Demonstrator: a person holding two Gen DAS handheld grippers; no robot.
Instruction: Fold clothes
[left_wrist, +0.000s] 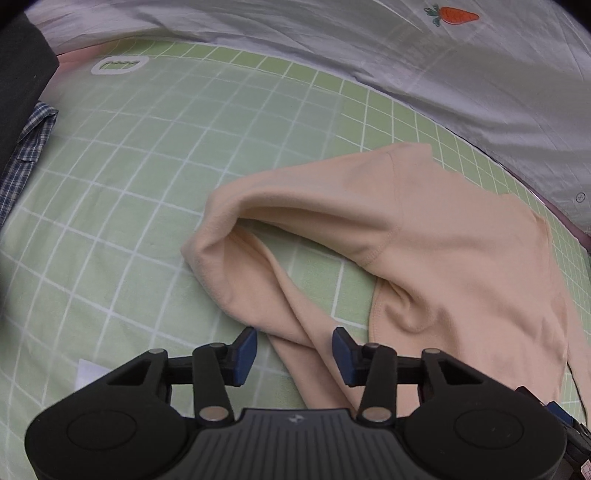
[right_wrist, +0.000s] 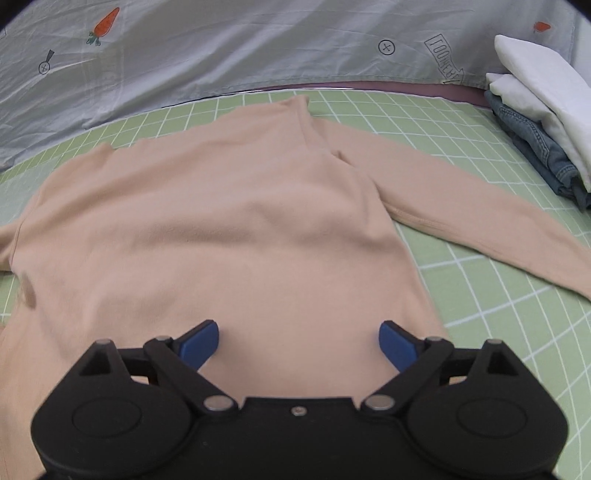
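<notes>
Sweater (right_wrist: 221, 229) lies spread on the bed (right_wrist: 498, 295), collar toward its far edge. Both jaws gape, holding nothing: left hand-held gripper (left_wrist: 294, 350) straddles a crumpled sleeve (left_wrist: 280, 288); pinch its cuff, fold inward. Right hand-held gripper (right_wrist: 299, 341) hovers over the hem.

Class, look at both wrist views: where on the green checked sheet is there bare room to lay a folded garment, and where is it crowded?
Bare green sheet lies between the peach top's bunched sleeve and the plaid shirt. A narrower strip runs between the outstretched sleeve and the folded stack. The middle is crowded by the top.
</notes>
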